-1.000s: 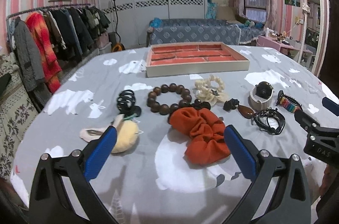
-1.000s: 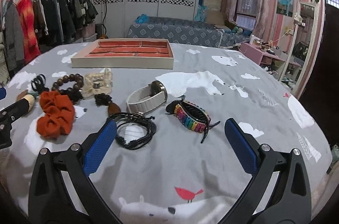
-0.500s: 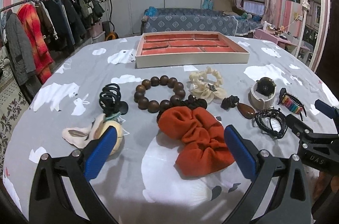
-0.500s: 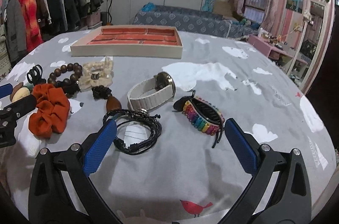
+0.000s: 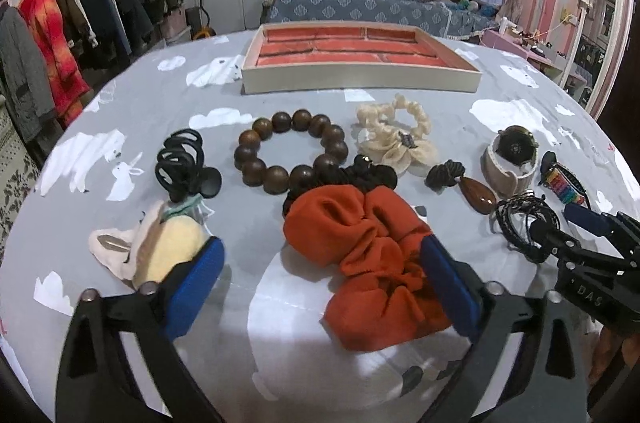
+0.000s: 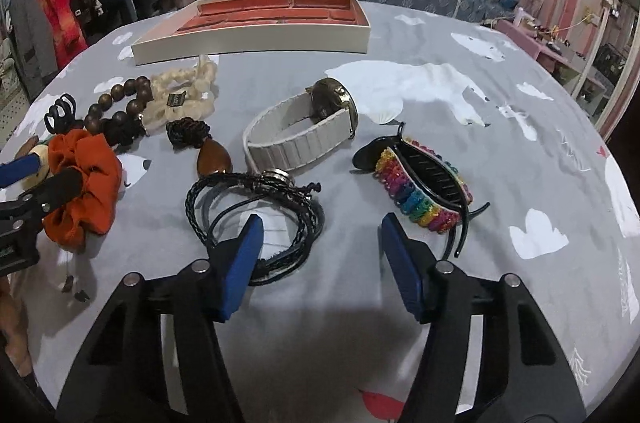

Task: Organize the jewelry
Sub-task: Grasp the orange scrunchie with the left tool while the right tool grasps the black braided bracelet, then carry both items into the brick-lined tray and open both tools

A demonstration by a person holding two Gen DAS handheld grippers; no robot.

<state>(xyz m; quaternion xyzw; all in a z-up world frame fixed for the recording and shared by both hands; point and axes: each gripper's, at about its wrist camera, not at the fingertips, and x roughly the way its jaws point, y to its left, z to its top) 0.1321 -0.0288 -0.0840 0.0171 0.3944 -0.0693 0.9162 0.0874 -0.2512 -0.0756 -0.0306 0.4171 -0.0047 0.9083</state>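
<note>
Both of your grippers have come lower and closer to the jewelry since one second ago, so the pieces look bigger in both wrist views. Your left gripper [image 5: 320, 287] has just been closing a little, yet its jaws stand wide apart; the orange scrunchie [image 5: 366, 263] lies between them, near the right pad, and I cannot tell if that pad touches it. Your right gripper [image 6: 320, 263] has just been closing much more. Its left pad is over the black cord bracelets [image 6: 256, 219], its right pad is just beside the rainbow hair claw [image 6: 420, 189], and nothing is gripped. Between the blue pads you see only bare grey cloth [image 6: 520, 143]. At the far side, the tray [image 5: 360, 79] with the orange lining sits in the same place, nothing inside that I can see.
</note>
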